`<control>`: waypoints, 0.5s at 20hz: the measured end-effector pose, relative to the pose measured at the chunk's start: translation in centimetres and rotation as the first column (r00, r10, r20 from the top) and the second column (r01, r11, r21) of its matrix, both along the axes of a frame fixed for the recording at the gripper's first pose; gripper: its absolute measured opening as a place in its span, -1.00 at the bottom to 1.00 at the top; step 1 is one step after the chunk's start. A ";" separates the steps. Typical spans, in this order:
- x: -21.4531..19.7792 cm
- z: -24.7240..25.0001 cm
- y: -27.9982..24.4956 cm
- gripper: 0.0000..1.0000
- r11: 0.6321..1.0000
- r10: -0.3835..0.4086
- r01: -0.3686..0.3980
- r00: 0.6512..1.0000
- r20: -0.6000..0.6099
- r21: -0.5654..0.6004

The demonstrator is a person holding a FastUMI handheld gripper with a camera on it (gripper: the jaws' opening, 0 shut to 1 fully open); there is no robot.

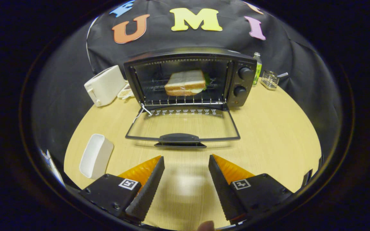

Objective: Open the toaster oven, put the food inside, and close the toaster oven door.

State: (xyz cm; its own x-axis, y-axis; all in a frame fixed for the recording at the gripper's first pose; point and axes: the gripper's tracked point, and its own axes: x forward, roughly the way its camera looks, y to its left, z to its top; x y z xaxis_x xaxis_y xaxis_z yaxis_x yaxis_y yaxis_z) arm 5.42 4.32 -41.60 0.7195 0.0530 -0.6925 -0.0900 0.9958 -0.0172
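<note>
Seen from the gripper: the tongs (186, 160) hang spread and empty above the bench (268, 134), just short of the toaster oven (239, 61) door's handle (179, 138). The sandwich (185, 82) sits on the rack inside; the door (185, 125) lies flat open. The white dish (95, 155) beside the tongs looks empty. Lifting off-centre could let the handle slip and the door drop back.

Gripper (186, 157) open, nothing held

Its two fingers stand well apart, tips spread wide with bare space between them, and both point forward toward the far side of the scene, level with each other. A fingertip of the person's hand (206, 226) shows at the near end, just behind the fingers.
</note>
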 end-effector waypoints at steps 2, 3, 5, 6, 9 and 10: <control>1.3 -1.6 0.2 0.82 1.000 -0.005 0.005 1.000 -0.007 0.001; 2.0 -2.2 0.5 0.82 1.000 -0.010 0.010 1.000 -0.011 0.007; 3.1 -3.2 0.6 0.83 1.000 -0.024 0.025 1.000 -0.016 0.012; 3.1 -3.8 0.6 0.82 0.999 -0.035 0.035 0.999 -0.030 0.011; 3.5 -4.4 0.5 0.83 0.999 -0.039 0.039 0.999 -0.022 0.001; 3.4 -4.5 0.6 0.82 0.999 -0.036 0.036 0.999 -0.016 -0.005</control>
